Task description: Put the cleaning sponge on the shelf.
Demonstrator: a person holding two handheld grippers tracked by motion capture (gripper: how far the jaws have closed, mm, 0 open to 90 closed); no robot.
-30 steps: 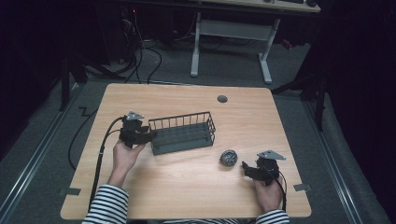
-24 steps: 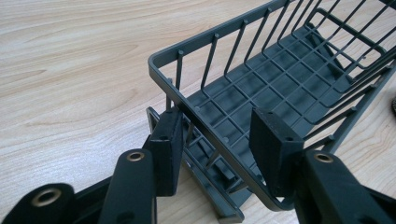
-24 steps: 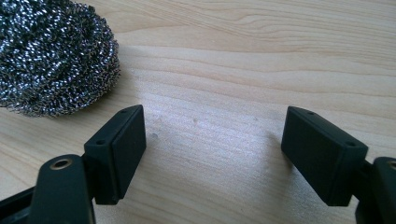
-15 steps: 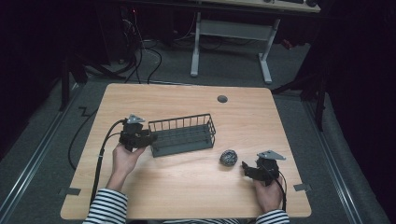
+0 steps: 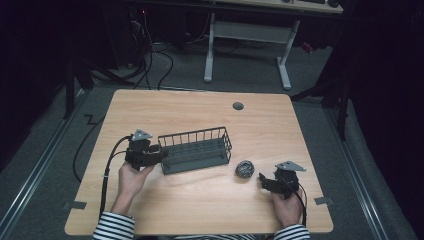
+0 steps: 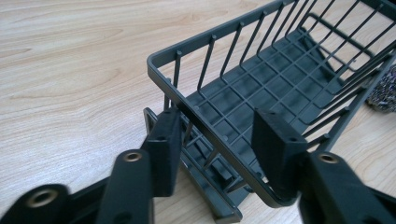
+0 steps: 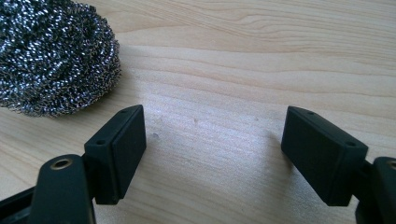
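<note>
Left claw [image 6: 217,140]: jaws just opening, straddling the near-end rim of the dark grey wire basket [image 5: 197,150], long axis running rightward across the light wooden counter [image 5: 200,107]. Right claw [image 7: 212,149]: open, empty, steel-wool scouring ball [image 7: 53,56] lying just ahead-left.

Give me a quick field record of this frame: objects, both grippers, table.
basket: dark wire basket, upright, mid-table
scrubber: steel wool ball, right of the basket, apart from it
left gripper: jaws just opening, straddling the basket's end rim, pads off it
right gripper: open, nothing between the jaws, scrubber just beyond
table: light wood
</note>
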